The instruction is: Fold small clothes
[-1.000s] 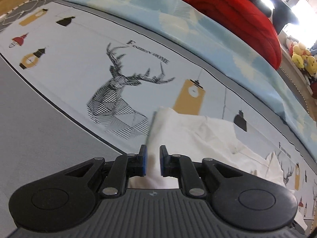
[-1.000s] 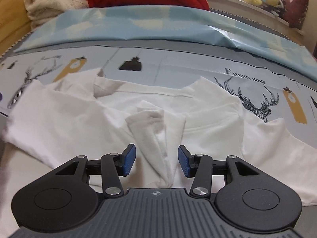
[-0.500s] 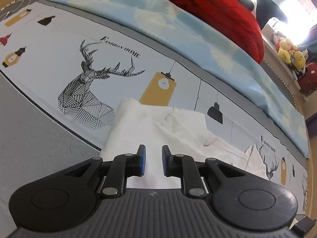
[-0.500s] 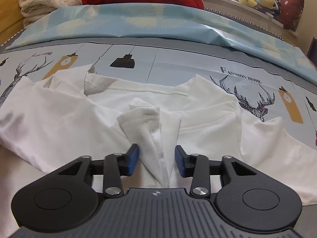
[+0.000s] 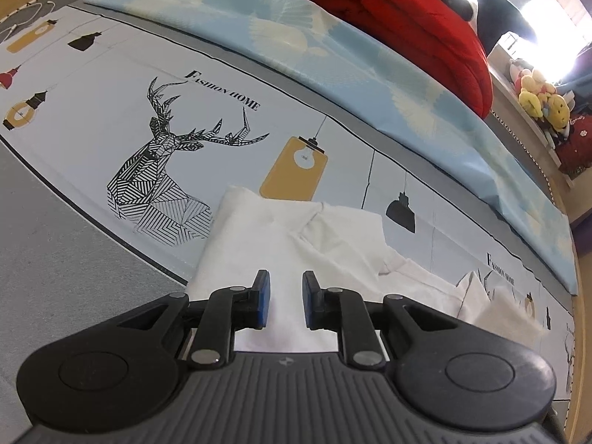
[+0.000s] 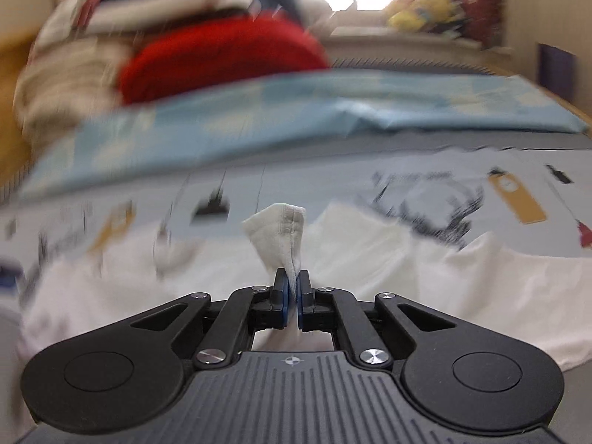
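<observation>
A small white garment (image 5: 259, 229) lies spread and rumpled on the printed bed sheet (image 5: 92, 85). My left gripper (image 5: 285, 285) hovers over its near left part. Its blue pads stand a narrow gap apart, and flat white cloth shows in that gap with no fold pinched. In the blurred right wrist view my right gripper (image 6: 292, 281) is shut on a bunched fold of the white garment (image 6: 281, 229), which sticks up above the pads with a stitched hem showing. The rest of the garment (image 6: 388, 248) stretches out behind and to both sides.
A light blue quilt (image 5: 333, 48) runs along the far side of the sheet, with a rolled red blanket (image 5: 407, 18) and cream blankets (image 6: 66, 85) behind it. Plush toys (image 5: 540, 96) sit on a ledge at the right. Grey bedding (image 5: 48, 259) lies at the left.
My right gripper has closed on the bunched fold and risen with it, and its view has tipped upward and blurred. The left gripper slid over the garment's left part, then held still.
</observation>
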Demonstrator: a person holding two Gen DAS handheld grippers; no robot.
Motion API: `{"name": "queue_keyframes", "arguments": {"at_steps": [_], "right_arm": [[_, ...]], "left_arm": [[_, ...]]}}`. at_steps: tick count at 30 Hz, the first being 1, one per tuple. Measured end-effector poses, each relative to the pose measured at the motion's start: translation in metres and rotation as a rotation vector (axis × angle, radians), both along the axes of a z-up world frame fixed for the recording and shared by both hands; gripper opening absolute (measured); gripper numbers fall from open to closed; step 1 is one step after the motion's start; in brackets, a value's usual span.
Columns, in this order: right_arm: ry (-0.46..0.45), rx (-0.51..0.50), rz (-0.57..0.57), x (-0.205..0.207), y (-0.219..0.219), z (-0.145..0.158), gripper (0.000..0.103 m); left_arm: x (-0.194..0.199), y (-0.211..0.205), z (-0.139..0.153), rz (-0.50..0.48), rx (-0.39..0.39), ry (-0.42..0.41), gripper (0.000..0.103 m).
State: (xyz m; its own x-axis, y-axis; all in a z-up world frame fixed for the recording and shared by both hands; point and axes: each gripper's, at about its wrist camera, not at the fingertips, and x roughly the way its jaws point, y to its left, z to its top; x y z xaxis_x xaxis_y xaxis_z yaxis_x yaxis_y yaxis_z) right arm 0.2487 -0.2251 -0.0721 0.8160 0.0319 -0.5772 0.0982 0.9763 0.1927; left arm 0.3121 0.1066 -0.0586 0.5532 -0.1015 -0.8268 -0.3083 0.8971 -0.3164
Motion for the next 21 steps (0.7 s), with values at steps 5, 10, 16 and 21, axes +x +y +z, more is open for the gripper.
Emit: {"name": "queue_keyframes", "arguments": {"at_steps": [5, 10, 16, 21], "right_arm": [[-0.015, 0.12, -0.232, -0.02, -0.04, 0.0, 0.003], [0.128, 0.179, -0.408, -0.025, -0.078, -0.027, 0.004], [0.288, 0.292, -0.436, -0.017, -0.105, -0.056, 0.023], [0.276, 0.323, -0.429, -0.012, -0.116, -0.057, 0.026]], "left_arm": [[0.002, -0.003, -0.002, -0.006, 0.009, 0.0, 0.019], [0.005, -0.008, -0.006, -0.008, 0.02, 0.011, 0.019], [0.008, -0.013, -0.008, -0.009, 0.017, 0.015, 0.019], [0.01, -0.018, -0.01, -0.023, 0.022, 0.019, 0.019]]}}
